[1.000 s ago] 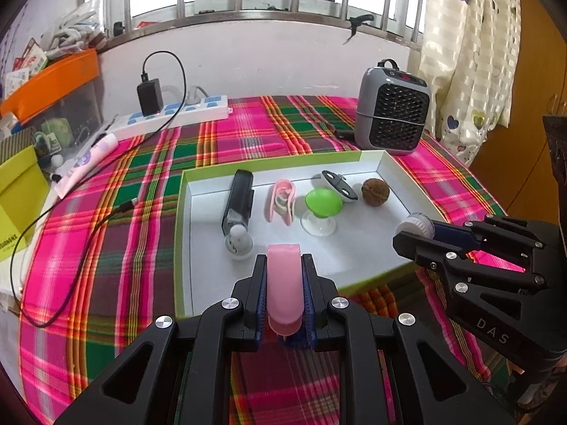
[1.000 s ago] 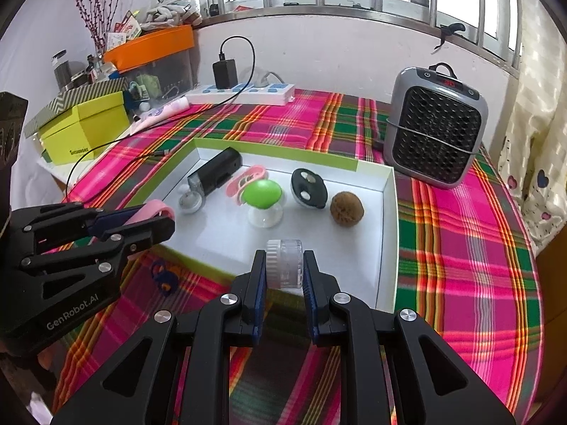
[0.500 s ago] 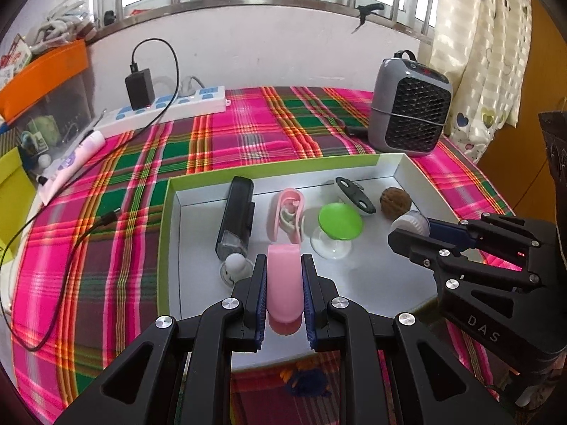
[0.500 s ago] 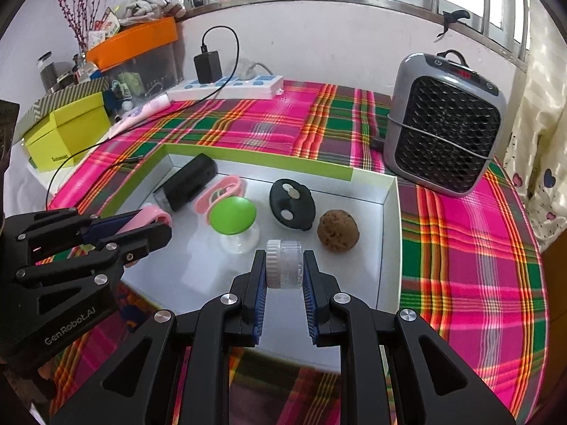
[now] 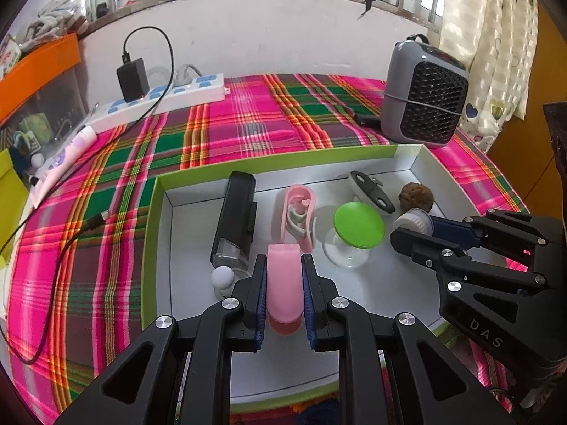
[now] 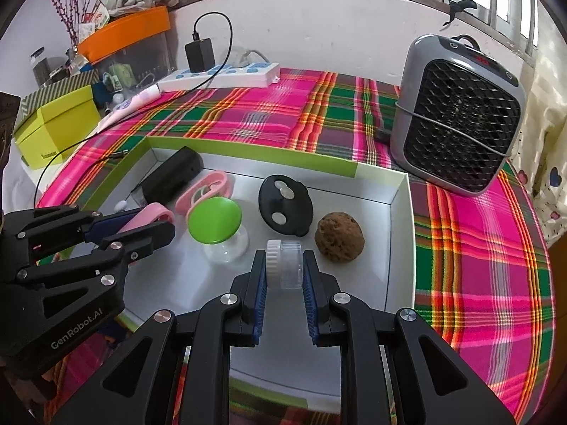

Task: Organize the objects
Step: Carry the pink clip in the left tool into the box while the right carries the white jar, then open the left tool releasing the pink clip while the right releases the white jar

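Your left tongs (image 5: 283, 288) were clamped on a pink clip (image 5: 284, 283), a smooth, rounded plastic piece gripped across its flat sides between the blue ribbed pads. Your right tongs (image 6: 283, 276) were closed on a small clear jar (image 6: 284, 264) with a ridged white cap, lying sideways in the grip. Both pieces hung over the white floor of the tray (image 5: 198, 297), a shallow cardboard box with lime-green walls, resting on the plaid-covered table (image 5: 106, 212).

Just ahead of the clip lay a second pink case (image 5: 299, 212), open-framed, and a long black matte device (image 5: 235, 219) with a clear end. Beside them stood a green-capped glass bottle (image 6: 216, 228), narrow-based and top-heavy in look. Beyond your jar sat a black oval fob (image 6: 285, 205) with metal studs and a rough brown walnut (image 6: 339, 236).

The risks, as I judged them: the jar was slick and round, so letting go while it lay on its side could have sent it rolling into the walnut or the bottle. The bottle sat between your two tongs, and a sideways drift from either could have tipped it. The clip, held near its end, might have pivoted on release and landed across the pink case.
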Demonstrator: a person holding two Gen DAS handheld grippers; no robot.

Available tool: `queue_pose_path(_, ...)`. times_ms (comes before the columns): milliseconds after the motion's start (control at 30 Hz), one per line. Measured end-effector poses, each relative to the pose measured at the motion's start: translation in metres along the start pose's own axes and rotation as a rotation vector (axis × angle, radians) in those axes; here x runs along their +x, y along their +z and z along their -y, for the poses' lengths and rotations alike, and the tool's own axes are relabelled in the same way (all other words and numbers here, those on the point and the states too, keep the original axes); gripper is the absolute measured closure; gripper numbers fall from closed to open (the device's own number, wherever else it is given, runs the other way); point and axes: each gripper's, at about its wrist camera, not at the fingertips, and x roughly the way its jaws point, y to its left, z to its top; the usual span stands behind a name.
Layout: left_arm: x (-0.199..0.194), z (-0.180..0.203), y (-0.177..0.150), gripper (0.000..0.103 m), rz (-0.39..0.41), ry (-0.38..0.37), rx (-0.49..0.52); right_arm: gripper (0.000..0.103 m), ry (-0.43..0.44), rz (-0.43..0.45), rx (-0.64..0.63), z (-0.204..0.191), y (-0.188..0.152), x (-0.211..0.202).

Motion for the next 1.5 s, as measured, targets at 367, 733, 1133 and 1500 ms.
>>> queue_pose_path(367,0.004,-0.002,0.001,0.087,-0.005,0.003,-0.008,0.083,-0.014,0.004,-0.001,0.003,0.001,0.004)
queue_pose_path(733,0.004,-0.001,0.001,0.082,-0.008,-0.002,-0.009,0.083,-0.027,0.005,-0.009,0.0,0.002,0.006)
queue_pose_path(1133,-0.001,-0.002,-0.001,0.073,0.0,0.001,-0.012,0.064,-0.037,0.016,-0.009,-0.001,0.0,0.0)
queue_pose_path(1500,-0.018,-0.001,-0.01,0.07,0.021,0.002,-0.015,0.063,-0.039,0.045,0.012,-0.001,-0.005,-0.015)
